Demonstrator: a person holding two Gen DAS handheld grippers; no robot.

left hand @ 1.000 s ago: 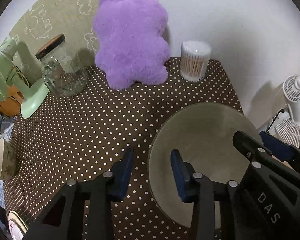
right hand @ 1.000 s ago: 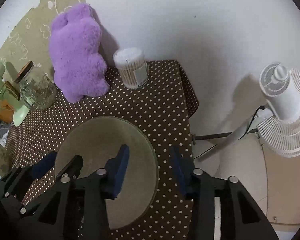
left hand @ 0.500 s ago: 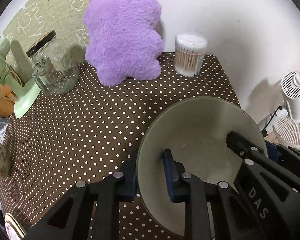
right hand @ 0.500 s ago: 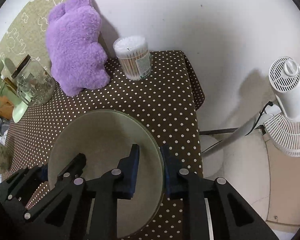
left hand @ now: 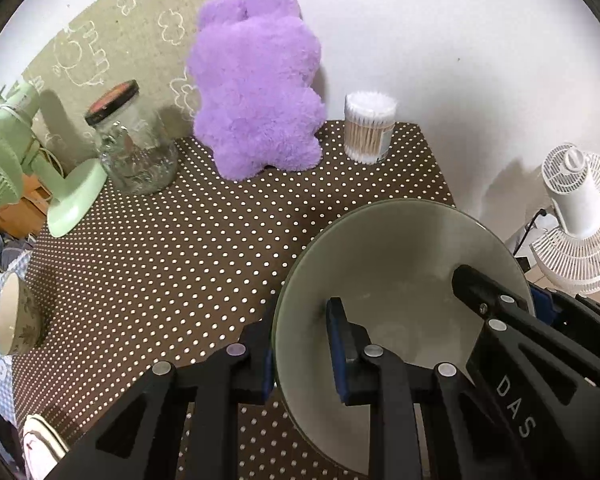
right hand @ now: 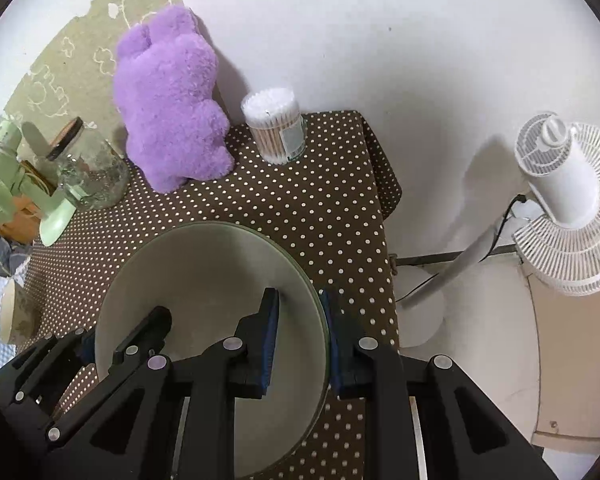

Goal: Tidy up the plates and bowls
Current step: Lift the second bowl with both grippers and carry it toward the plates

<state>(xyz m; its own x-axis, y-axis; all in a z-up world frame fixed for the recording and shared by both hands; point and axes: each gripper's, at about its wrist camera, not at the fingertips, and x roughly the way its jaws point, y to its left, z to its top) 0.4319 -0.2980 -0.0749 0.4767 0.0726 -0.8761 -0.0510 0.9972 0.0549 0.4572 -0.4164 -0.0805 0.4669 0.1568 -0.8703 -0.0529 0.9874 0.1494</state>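
Observation:
A large grey-green bowl [left hand: 400, 272] hangs a little above the brown dotted tablecloth [left hand: 172, 264], near the table's right edge. My left gripper [left hand: 300, 320] is shut on its left rim, one blue pad inside the bowl and one outside. My right gripper [right hand: 300, 300] is shut on the opposite rim of the bowl [right hand: 204, 280] in the same way. Each view also shows the other tool: the right gripper [left hand: 516, 296] at the bowl's far side and the left gripper [right hand: 120, 328] at its left side. The bowl's inside looks empty.
Along the wall stand a purple plush toy [left hand: 256, 100], a tub of cotton swabs [left hand: 368, 128] and a glass jar [left hand: 132, 140]. A green fan [left hand: 20, 160] and a tipped cup [left hand: 16, 316] are at the left. A white fan [right hand: 564, 200] stands on the floor past the table edge.
Both grippers closed onto the bowl's rim, left side and right side. The bowl has since risen off the cloth and the views have pulled up and back.

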